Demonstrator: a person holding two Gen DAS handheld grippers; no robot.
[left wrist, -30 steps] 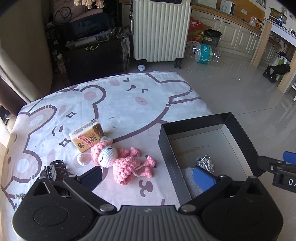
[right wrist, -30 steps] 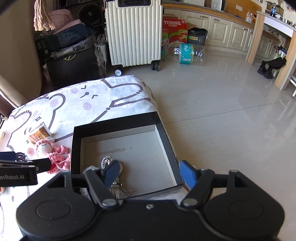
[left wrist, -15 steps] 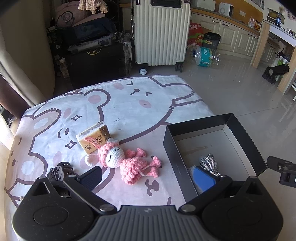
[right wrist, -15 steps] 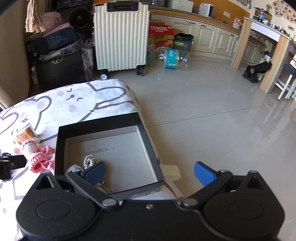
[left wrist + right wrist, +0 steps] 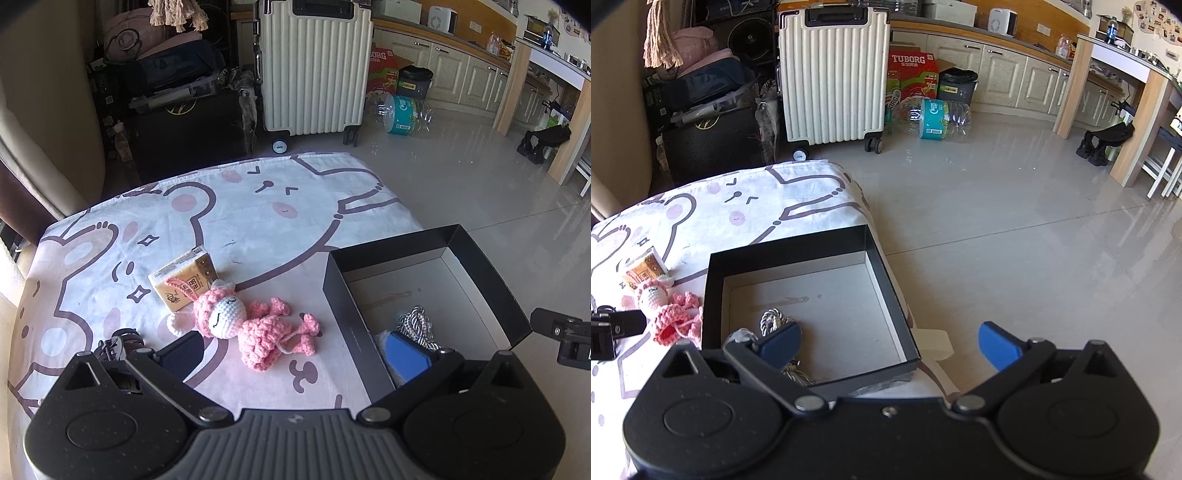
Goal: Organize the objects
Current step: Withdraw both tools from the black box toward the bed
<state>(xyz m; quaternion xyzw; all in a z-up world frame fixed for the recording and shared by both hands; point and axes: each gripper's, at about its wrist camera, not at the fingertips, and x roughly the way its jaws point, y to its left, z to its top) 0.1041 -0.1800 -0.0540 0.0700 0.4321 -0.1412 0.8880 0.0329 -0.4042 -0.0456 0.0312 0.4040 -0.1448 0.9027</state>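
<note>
The silvery braided cord (image 5: 772, 320) lies released at the near-left corner of the black open cardboard box (image 5: 783, 254), where a second ago the right gripper (image 5: 890, 341) had just been spreading its jaws, now wide apart and empty. At the box's nine o'clock lie the pink crocheted doll (image 5: 243, 326) and tan tissue pack (image 5: 184, 278) on the bear-print cloth (image 5: 240, 206). The left gripper (image 5: 295, 354) stands open, holding nothing.

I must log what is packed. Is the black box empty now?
Not empty. The box holds a silvery cord bundle near its front corner; the rest of its grey floor shows bare.
</note>
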